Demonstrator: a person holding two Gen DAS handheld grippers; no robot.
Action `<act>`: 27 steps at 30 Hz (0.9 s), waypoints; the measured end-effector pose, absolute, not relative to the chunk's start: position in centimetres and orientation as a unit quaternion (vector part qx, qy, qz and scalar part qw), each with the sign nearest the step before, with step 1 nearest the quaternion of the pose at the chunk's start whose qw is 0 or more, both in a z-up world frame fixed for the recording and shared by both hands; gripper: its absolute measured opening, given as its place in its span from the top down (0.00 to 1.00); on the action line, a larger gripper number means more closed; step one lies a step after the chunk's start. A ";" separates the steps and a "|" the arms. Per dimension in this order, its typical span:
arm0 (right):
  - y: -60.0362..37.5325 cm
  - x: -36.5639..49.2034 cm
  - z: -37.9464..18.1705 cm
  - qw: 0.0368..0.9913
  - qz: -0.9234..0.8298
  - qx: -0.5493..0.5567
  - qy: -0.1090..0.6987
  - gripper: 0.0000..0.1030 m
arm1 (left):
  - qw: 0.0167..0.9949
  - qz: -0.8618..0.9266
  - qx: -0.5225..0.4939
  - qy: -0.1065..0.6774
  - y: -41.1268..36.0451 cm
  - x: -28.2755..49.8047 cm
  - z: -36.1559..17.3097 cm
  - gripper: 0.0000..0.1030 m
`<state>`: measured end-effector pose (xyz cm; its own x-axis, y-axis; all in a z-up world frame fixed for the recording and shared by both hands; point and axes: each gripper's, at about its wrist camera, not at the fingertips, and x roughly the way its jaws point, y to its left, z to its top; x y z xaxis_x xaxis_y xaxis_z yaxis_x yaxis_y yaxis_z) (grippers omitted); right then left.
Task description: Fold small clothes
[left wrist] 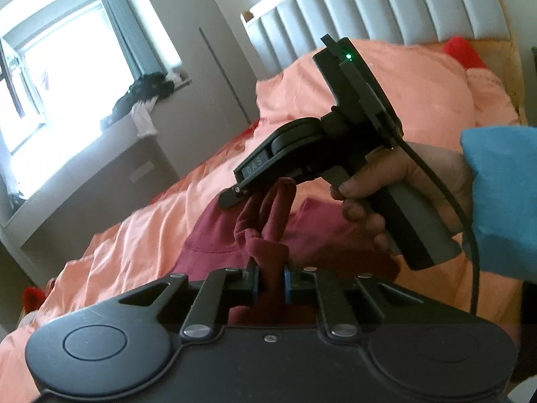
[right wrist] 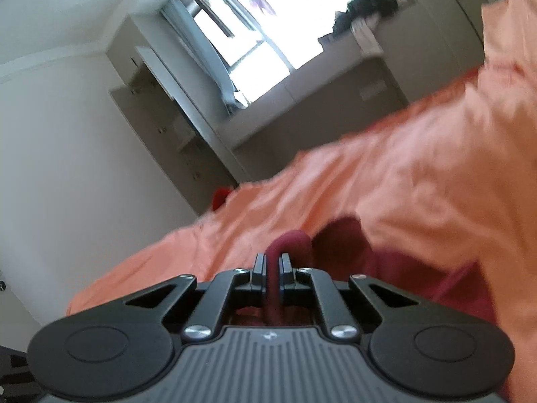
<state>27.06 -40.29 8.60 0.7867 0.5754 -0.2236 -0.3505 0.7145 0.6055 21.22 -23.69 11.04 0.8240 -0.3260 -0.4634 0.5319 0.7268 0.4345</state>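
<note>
A dark red garment (left wrist: 214, 238) is being held up off the orange bed (left wrist: 141, 221), so that it can be spread for a fold. Its near bunched edge is being pinched by the left gripper (left wrist: 270, 280). Further right, another part of the edge is being clamped by the right gripper (right wrist: 272, 268), likely to stretch the cloth between both.

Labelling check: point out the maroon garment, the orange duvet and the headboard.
garment (left wrist: 214, 238): left wrist view, flat part lying on the bed.
duvet (right wrist: 419, 181): right wrist view, wrinkled middle.
headboard (left wrist: 362, 3): left wrist view, grey padded panel.
</note>
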 end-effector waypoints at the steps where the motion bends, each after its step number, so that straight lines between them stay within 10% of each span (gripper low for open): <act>1: -40.9 26.7 9.0 0.907 0.253 0.278 0.193 0.93 | 0.911 -0.240 0.285 0.174 -24.2 20.9 11.0 0.87; 27: -48.9 23.6 5.6 0.920 0.136 0.250 0.269 0.91 | 0.901 -0.304 0.212 0.223 -29.4 21.3 5.0 0.76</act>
